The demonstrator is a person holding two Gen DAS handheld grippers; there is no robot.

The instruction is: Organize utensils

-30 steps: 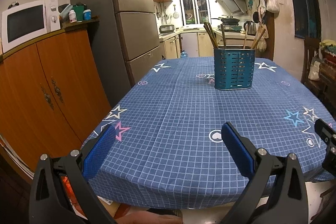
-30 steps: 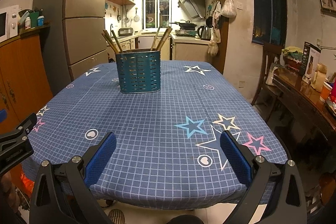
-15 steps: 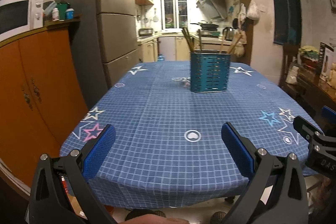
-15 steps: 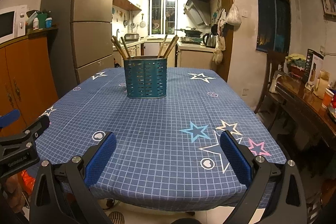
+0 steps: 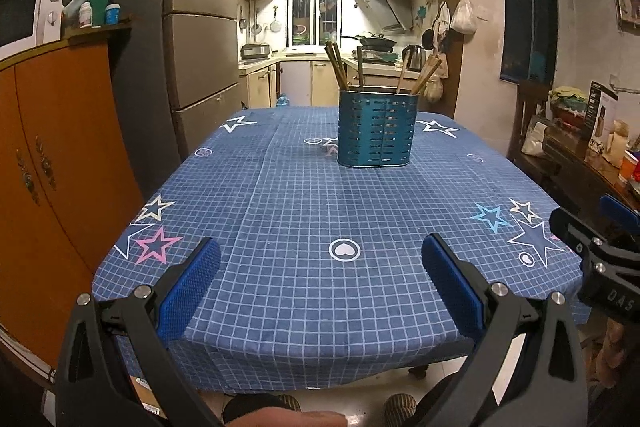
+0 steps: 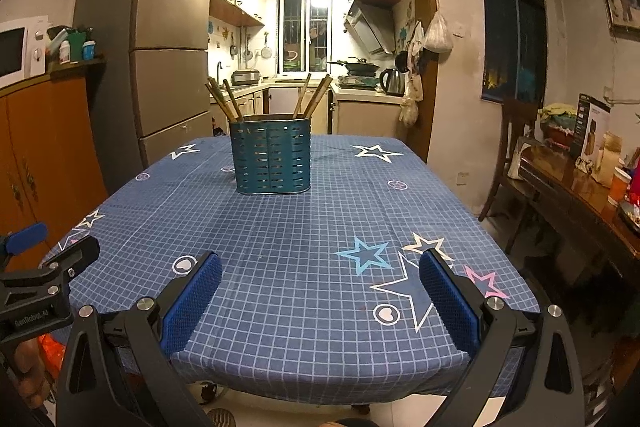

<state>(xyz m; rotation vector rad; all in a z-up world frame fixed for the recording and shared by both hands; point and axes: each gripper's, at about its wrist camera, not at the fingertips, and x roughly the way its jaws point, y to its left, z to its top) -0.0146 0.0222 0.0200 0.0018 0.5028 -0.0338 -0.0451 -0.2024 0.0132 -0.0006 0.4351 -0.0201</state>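
A: Background items? A grey fridge (image 5: 200,39) stands left of the kitchen doorway, beside an orange cabinet (image 5: 52,155) carrying a white microwave (image 5: 24,15).

B: Noted. A kettle (image 6: 392,82) sits on the counter; a white bag (image 6: 438,35) hangs on the doorframe.

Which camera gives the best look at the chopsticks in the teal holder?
The left wrist view, narrowly: the chopsticks stand against pale cabinets, split into two leaning clusters in the teal holder. The right wrist view shows the same chopsticks and holder equally unblocked, only slightly smaller.
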